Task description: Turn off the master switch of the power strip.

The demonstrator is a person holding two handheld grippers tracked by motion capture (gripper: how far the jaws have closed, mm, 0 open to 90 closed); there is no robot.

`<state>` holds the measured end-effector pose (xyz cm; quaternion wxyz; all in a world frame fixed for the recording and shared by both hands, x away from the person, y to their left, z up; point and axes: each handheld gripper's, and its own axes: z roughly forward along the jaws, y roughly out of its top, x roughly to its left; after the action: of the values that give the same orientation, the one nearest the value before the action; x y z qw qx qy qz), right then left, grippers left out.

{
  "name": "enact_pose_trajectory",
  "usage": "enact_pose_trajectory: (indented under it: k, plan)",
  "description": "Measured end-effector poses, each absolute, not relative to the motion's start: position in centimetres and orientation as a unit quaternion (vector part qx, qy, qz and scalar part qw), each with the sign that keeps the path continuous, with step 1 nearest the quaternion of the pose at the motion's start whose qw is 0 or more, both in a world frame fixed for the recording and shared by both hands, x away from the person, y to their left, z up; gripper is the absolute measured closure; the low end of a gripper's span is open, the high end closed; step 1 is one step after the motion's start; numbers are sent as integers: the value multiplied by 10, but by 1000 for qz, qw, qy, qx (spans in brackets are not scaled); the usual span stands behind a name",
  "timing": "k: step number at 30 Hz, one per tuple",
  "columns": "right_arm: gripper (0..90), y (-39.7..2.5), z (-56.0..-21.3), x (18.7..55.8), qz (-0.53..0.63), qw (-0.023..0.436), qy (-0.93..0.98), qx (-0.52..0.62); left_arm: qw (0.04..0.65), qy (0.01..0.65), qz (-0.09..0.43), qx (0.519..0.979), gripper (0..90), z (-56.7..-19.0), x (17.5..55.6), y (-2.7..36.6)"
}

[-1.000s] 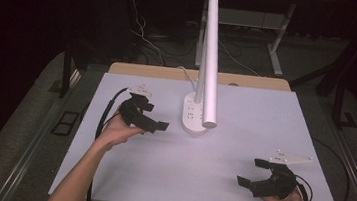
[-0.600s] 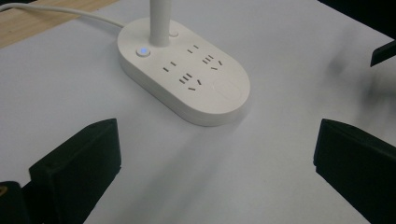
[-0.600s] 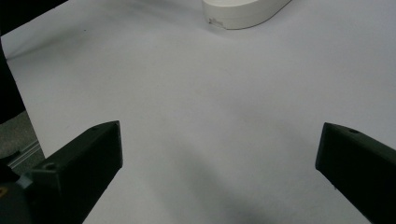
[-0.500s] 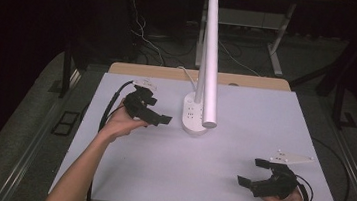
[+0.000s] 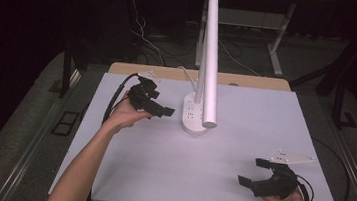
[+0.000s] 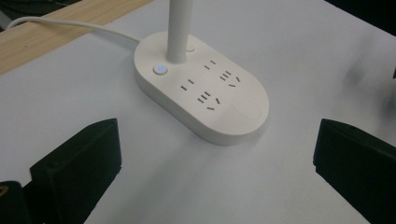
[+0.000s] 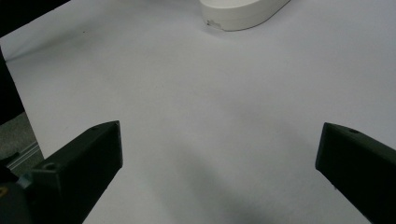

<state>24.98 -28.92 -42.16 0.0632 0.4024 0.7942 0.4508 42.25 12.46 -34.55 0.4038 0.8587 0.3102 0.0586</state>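
While your left gripper (image 5: 161, 113) points at the lamp base (image 6: 201, 88), both grippers' jaws gape wide, holding nothing; your right gripper (image 5: 253, 172) hangs over bare table (image 5: 199, 173).

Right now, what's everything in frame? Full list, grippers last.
Table: one, white top with a wooden strip along the far edge, centre.
Desk lamp: one, white, tall tube on an oval base with sockets and a lit blue button, far middle of the table.
Lamp cord: one, white, runs from the base over the far edge.
Left gripper: one, black, jaws open, just left of the lamp base.
Right gripper: one, black, jaws open, near right of the table.
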Motion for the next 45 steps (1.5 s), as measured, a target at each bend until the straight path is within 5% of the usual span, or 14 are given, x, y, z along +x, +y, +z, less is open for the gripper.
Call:
enact_pose_trajectory:
  k: [45]
  plan:
    - [0, -289, -422, 250, 449, 60, 798, 398, 418, 374, 50, 827, 6, -357, 484, 99]
